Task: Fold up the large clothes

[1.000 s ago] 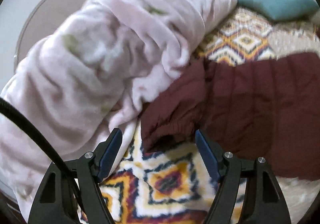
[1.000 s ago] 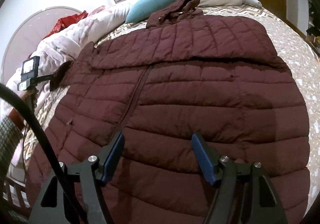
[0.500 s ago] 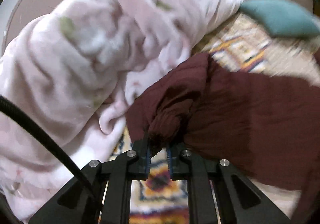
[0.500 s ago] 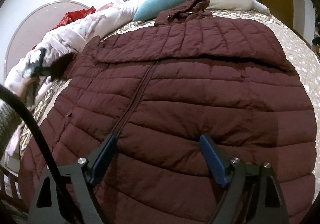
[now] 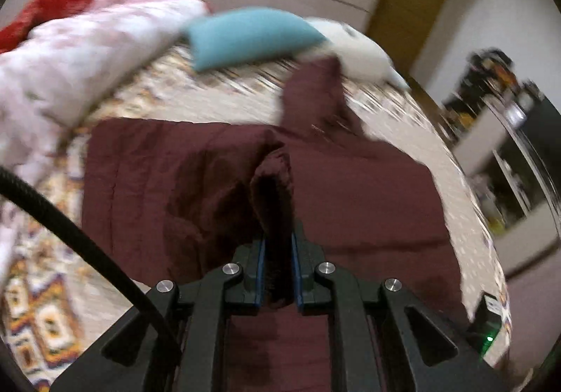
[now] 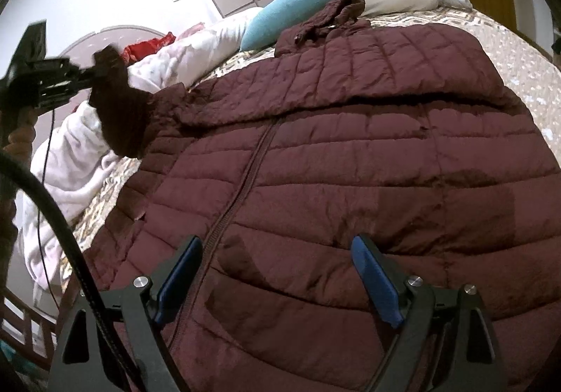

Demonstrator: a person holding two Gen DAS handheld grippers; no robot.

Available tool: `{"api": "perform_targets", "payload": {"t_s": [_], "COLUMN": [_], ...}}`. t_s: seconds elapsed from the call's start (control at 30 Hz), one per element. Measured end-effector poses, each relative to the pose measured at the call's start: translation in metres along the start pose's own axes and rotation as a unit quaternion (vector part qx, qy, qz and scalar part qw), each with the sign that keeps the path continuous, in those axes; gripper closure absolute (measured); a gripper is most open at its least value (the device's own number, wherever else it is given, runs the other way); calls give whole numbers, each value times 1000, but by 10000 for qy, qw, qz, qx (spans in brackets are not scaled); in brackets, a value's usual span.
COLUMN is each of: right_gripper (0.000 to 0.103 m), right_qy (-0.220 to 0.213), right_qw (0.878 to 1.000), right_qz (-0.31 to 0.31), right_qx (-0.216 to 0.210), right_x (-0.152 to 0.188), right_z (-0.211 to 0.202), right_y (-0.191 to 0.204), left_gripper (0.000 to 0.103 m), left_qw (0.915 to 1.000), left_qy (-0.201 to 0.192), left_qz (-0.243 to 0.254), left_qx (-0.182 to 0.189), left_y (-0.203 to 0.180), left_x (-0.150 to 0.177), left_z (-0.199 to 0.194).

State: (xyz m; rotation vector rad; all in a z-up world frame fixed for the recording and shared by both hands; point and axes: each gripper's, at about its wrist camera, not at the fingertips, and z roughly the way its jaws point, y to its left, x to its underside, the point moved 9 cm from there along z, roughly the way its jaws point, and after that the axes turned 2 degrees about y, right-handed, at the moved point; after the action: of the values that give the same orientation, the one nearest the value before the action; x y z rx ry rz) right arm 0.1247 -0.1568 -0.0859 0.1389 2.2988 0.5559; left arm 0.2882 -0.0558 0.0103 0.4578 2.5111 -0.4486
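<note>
Maroon sleeve cuff [image 5: 275, 181] is hanging pinched between the closed pads of the left hand-held gripper [image 5: 277, 252], which is tilting down over the bed [image 5: 224, 101] and lifting that sleeve off it. Right hand-held gripper [image 6: 277, 273] is hovering with jaws spread wide and empty above the quilted jacket [image 6: 350, 153], which is lying zipped and flat across the patterned bedspread, hood [image 6: 326, 20] toward the pillows [image 6: 291, 12].

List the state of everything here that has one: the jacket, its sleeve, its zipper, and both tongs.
Jacket: spread front-up on the bed.
Sleeve: lifted off the bed by its cuff.
Zipper: closed.
Left tongs: shut on the sleeve cuff.
Right tongs: open above the jacket, holding nothing.
</note>
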Motion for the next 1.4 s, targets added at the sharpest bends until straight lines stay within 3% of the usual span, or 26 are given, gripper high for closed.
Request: {"api": "perform_targets", "payload": {"t_s": [0.1, 0.17, 0.23, 0.33, 0.53, 0.6, 0.77, 0.93, 1.03, 1.07, 1.1, 1.13, 1.17, 1.3, 1.4], "right_gripper": [13, 13, 13, 13, 14, 17, 17, 18, 24, 36, 61, 74, 79, 81, 81], "right_qy": [-50, -68, -70, -75, 73, 192, -74, 354, 581, 712, 763, 826, 915, 514, 88], "right_qw": [9998, 9996, 9996, 9996, 9998, 9992, 9970, 9973, 9931, 9907, 9898, 9901, 9902, 9983, 9983], "right_qz": [128, 167, 165, 164, 174, 336, 579, 630, 977, 1129, 1190, 1139, 1056, -7, -251], "right_qx": [-165, -219, -219, -222, -115, 24, -512, -146, -280, -275, -149, 10, -21, 281, 519], "right_x": [-1, -1, -1, -1, -2, -8, -48, -72, -73, -71, -70, -73, -75, -122, -161], "right_z": [-2, -3, -3, -3, -3, -8, -20, 46, 82, 95, 102, 105, 103, 55, 13], "right_y": [-2, -3, -2, -2, 0, 1, 39, 57, 61, 60, 59, 60, 65, 89, 83], "left_gripper": [86, 64, 54, 51, 43, 43, 40, 40, 40, 40, 40, 40, 40, 40, 40], "left_qw": [9991, 9985, 9990, 9990, 9824, 9790, 9687, 9663, 9648, 9643, 9640, 9636, 9629, 9620, 9629], "left_qy": [387, 485, 358, 81, -516, -640, -802, -876, -874, -845, -839, -847, -864, -876, -857], "left_qz": [178, 243, 221, 276, 323, 224, -205, -580, -617, -616, -612, -614, -625, -721, -762], "left_qx": [34, -56, -114, -351, -1767, -1922, -2339, -2348, -2401, -2431, -2447, -2461, -2481, -2482, -2444], "left_y": [-40, -50, -49, -36, 27, 45, 87, 110, 118, 121, 123, 125, 128, 135, 135], "left_x": [23, 36, 47, 66, 120, 142, 191, 221, 229, 231, 232, 232, 231, 228, 227], "left_z": [31, 38, 31, 5, -65, -84, -114, -127, -126, -125, -125, -125, -124, -118, -112]}}
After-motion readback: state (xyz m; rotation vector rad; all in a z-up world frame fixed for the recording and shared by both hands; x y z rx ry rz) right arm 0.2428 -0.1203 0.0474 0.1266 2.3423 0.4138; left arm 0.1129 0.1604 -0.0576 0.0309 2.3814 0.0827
